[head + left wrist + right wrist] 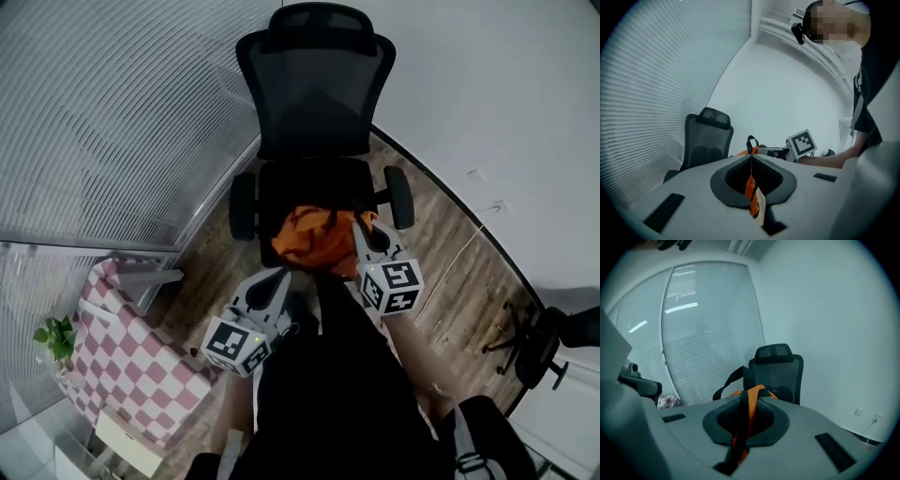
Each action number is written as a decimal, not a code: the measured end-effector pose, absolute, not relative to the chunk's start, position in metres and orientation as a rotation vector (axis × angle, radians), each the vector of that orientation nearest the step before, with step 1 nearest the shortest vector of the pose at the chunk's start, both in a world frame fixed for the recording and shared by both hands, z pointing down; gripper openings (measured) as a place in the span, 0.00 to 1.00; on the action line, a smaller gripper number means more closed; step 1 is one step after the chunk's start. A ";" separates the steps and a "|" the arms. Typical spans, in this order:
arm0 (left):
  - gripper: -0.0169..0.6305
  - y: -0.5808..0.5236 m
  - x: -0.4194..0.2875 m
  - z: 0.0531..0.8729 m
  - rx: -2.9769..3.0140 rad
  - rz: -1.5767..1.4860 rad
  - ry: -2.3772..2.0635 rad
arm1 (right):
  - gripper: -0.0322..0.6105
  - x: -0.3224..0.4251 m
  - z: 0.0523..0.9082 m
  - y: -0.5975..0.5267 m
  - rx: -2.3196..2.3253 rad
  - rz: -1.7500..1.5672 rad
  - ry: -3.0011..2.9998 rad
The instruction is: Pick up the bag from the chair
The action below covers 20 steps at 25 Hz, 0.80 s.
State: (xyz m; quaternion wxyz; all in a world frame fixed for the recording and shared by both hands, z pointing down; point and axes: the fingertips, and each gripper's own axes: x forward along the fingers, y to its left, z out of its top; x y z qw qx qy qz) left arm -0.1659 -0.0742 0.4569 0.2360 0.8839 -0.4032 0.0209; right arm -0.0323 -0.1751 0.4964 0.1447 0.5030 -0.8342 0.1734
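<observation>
An orange bag with black straps (316,238) hangs lifted in front of the black office chair (314,103), above the front of its seat. My left gripper (281,278) is shut on the bag's left edge; in the left gripper view orange fabric and a tag (753,194) are pinched between the jaws. My right gripper (364,234) is shut on an orange and black strap (749,405) at the bag's right side. A black strap loop (733,379) rises behind the right jaws. The chair (778,371) stands empty beyond the bag.
A slatted blind wall (112,103) runs along the left. A pink checkered cushion seat (131,356) stands at the lower left with a small plant (56,339). A second dark chair base (539,342) is at the right. A cable (459,248) lies on the wooden floor.
</observation>
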 end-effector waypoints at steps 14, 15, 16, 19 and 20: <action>0.08 -0.013 -0.107 0.426 2.570 0.091 -1.002 | 0.09 0.015 0.425 -0.052 1.480 0.567 -2.565; 0.08 -0.008 -0.102 0.424 2.570 0.083 -1.011 | 0.09 0.022 0.424 -0.044 1.473 0.569 -2.572; 0.08 -0.003 -0.097 0.422 2.571 0.071 -1.020 | 0.09 0.028 0.423 -0.035 1.466 0.568 -2.580; 0.08 0.010 -0.078 0.415 2.556 0.055 -1.060 | 0.09 0.047 0.416 -0.010 1.426 0.559 -2.616; 0.08 0.014 -0.070 0.411 2.549 0.056 -1.077 | 0.09 0.053 0.413 -0.002 1.412 0.552 -2.629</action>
